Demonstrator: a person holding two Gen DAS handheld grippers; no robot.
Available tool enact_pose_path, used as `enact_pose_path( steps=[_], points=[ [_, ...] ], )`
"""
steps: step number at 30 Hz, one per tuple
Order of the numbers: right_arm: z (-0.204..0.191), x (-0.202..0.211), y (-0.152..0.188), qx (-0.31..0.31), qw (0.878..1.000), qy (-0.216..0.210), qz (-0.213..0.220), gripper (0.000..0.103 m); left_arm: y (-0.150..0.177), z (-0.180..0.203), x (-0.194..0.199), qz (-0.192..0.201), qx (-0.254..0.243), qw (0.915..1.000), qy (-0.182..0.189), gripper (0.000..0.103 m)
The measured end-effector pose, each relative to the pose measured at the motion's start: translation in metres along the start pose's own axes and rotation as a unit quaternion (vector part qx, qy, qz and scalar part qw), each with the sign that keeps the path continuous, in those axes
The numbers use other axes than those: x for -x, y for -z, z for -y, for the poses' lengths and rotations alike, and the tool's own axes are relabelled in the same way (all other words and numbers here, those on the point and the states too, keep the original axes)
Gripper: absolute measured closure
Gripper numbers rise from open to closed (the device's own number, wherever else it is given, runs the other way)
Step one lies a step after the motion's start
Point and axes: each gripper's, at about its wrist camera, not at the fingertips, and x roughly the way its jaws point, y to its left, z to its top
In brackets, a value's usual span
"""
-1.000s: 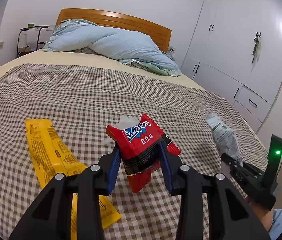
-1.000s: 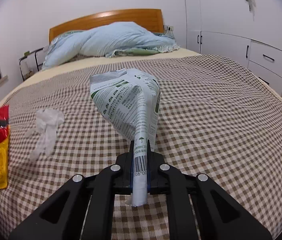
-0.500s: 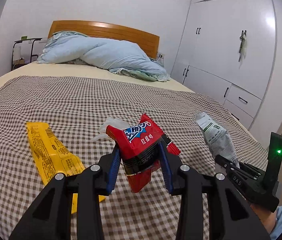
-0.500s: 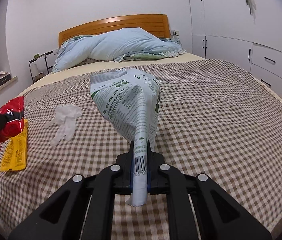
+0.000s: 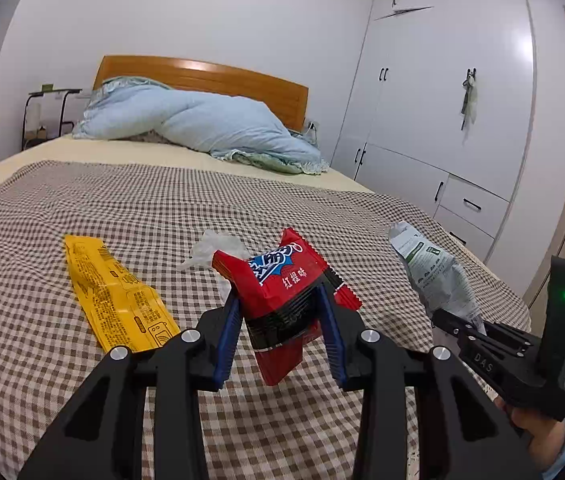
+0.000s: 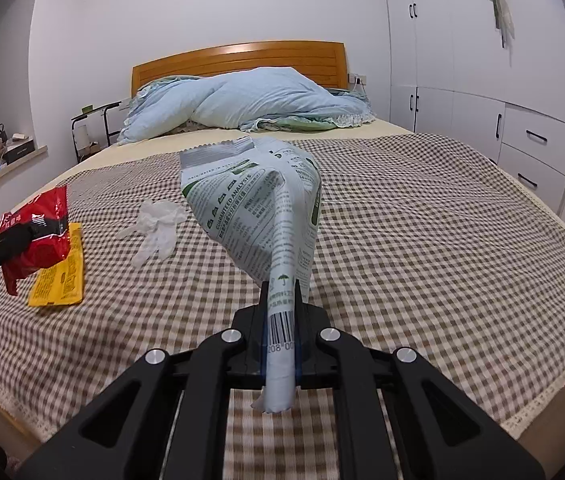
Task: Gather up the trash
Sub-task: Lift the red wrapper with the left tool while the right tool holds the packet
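Note:
My left gripper (image 5: pixel 278 304) is shut on a red snack wrapper (image 5: pixel 282 280), held above the checked bedspread (image 5: pixel 122 208). That wrapper (image 6: pixel 38 232) also shows at the left edge of the right wrist view. My right gripper (image 6: pixel 281 300) is shut on the twisted end of a white and green printed bag (image 6: pixel 258 208), lifted off the bed; in the left wrist view the bag (image 5: pixel 434 272) and the right gripper (image 5: pixel 448 322) appear at the right. A yellow wrapper (image 5: pixel 114 292) and a crumpled clear plastic glove (image 5: pixel 214 248) lie on the bedspread.
A light blue duvet (image 5: pixel 210 124) is piled at the wooden headboard (image 5: pixel 202 76). White wardrobes (image 5: pixel 442 100) line the right wall. A black side stand (image 5: pixel 42 116) is at the far left. The bed's near edge (image 6: pixel 522 424) runs below the right gripper.
Both grippers have drawn back from the bed and risen slightly with their wrappers; the yellow wrapper and glove now sit farther ahead. The grips are unchanged.

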Motion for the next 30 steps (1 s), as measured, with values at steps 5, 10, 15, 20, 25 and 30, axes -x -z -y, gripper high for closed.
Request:
enact_pose_path(
  steps=[5, 10, 15, 20, 25, 30],
  points=[
    [-0.001, 0.013, 0.004, 0.011, 1.000, 0.004, 0.002, 0.095, 0.007, 0.004, 0.009, 0.003, -0.001, 1.0000, 0.004, 0.068],
    [-0.002, 0.026, 0.013, 0.018, 1.000, 0.006, -0.001, 0.095, 0.014, 0.008, 0.019, 0.002, -0.002, 0.9999, 0.011, 0.068],
    [-0.001, 0.036, 0.020, 0.019, 1.000, 0.006, -0.002, 0.095, 0.023, 0.016, 0.027, -0.001, -0.009, 0.9998, 0.019, 0.068],
    [0.000, 0.044, 0.023, 0.021, 1.000, 0.006, -0.002, 0.095, 0.029, 0.023, 0.039, 0.004, -0.014, 0.9996, 0.025, 0.068],
    [0.001, 0.054, 0.029, 0.022, 1.000, 0.004, -0.004, 0.095, 0.038, 0.027, 0.050, 0.005, -0.010, 0.9996, 0.028, 0.068],
    [0.001, 0.064, 0.038, 0.023, 1.000, -0.001, -0.008, 0.095, 0.049, 0.028, 0.062, 0.001, 0.004, 0.9995, 0.033, 0.068]
  ],
)
